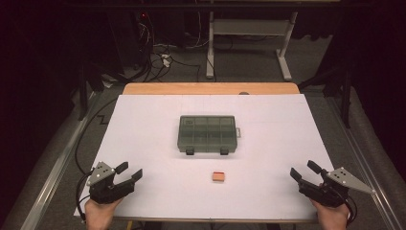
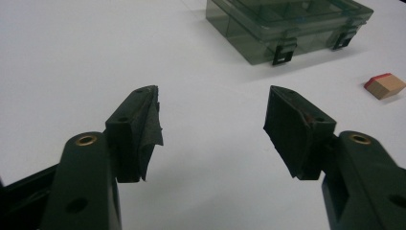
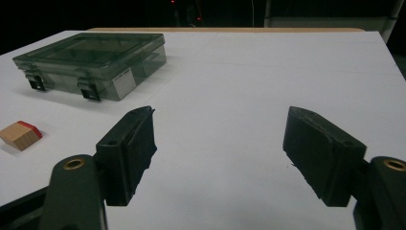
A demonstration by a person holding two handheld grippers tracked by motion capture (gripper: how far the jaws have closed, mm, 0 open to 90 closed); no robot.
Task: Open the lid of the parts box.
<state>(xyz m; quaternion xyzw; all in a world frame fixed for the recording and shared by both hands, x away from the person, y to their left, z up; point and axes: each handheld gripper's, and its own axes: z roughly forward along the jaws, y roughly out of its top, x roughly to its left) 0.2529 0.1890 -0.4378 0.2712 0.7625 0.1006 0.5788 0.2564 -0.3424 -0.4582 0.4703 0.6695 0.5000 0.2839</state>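
Left gripper (image 1: 129, 173) sat at table's near left corner, jaws apart, empty. Compartment box (image 1: 208, 133) mid-table, lid closed and latched, contents unreadable. Wooden block (image 1: 219, 177) lay just before it. Right gripper (image 1: 302, 171) near right, spread, empty.

The high view looks forward and down from above the near edge of the table (image 1: 143, 191), taking in its whole white top and the floor beyond. The left gripper view sits low near the near-left corner, facing in toward the middle; the right gripper view sits low near the near-right corner, facing the middle and far-left. All three share the closed grey compartment box (image 1: 207, 133) (image 2: 287, 24) (image 3: 91, 60) and the small wooden block (image 1: 219, 177) (image 2: 384, 86) (image 3: 20, 134)
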